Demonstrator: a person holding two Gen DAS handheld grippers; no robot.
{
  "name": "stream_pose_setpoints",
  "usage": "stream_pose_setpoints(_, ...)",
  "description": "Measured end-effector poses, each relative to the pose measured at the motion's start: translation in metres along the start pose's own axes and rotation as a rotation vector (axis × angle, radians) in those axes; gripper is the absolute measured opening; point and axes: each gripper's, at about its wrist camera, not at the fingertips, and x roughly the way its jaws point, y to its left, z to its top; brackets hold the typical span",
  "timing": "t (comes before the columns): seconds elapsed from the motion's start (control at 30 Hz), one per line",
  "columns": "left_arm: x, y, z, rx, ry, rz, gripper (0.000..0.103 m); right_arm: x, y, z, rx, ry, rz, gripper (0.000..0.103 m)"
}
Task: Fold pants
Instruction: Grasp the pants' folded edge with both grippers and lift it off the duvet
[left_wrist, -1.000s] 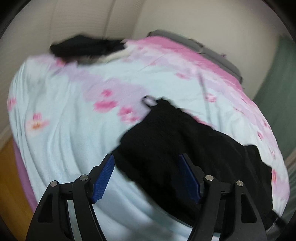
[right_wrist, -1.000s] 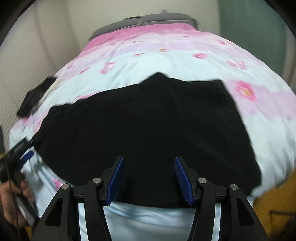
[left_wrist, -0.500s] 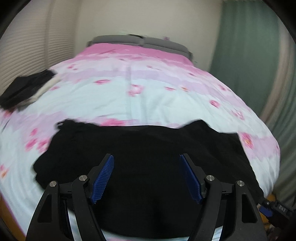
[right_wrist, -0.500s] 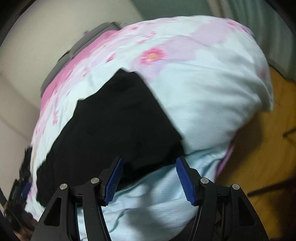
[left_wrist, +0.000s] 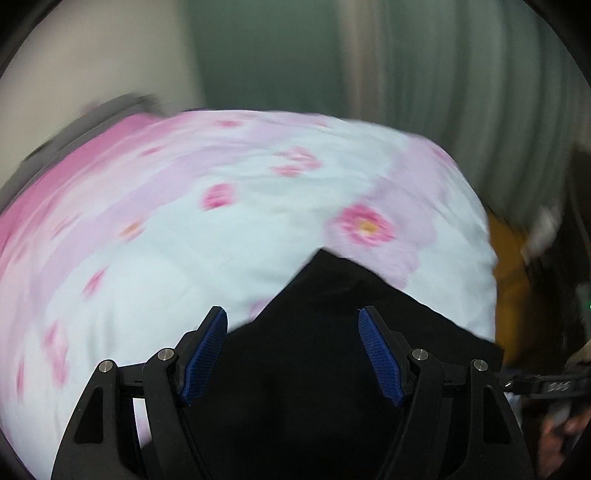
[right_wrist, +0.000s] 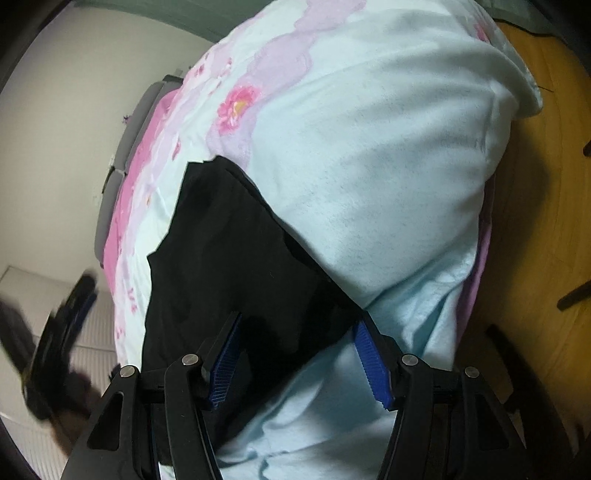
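The black pants lie spread on the floral bed cover; a pointed corner of them shows in the left wrist view. My left gripper is open just above the pants, its blue pads either side of the cloth, holding nothing. In the right wrist view the pants lie along the bed toward the headboard. My right gripper is open over their near corner at the bed's edge. The left gripper shows blurred at the lower left of the right wrist view.
The pale blue and pink bed cover drops off to a wooden floor on the right. Green curtains hang behind the bed. A grey headboard lies at the far end. The person's hand shows at lower right.
Both grippers swung round to the right end of the pants near the bed's edge. The left view now faces the curtains. Both stay open and empty.
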Motion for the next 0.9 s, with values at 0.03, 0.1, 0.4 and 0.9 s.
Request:
stream_pose_setpoints(0.03, 0.015, -0.001, 0.008, 0.047, 0.027, -0.043, 0.073, -0.001, 0.003, 0.000, -0.003, -0.012, 0.003, 0.061)
stream_pose_setpoints(0.1, 0.049, -0.001, 0.023, 0.125, 0.096, -0.138, 0.073, -0.001, 0.005, 0.001, -0.009, -0.028, 0.000, 0.061)
stream_pose_setpoints(0.4, 0.154, 0.002, 0.041, 0.218, 0.352, -0.424, 0.073, 0.000, 0.017, 0.007, -0.054, -0.037, -0.027, 0.050)
stream_pose_setpoints(0.9, 0.119, -0.017, 0.028, 0.268, 0.304, -0.496, 0.010, -0.026, 0.028, 0.008, -0.160, -0.035, 0.018, 0.010)
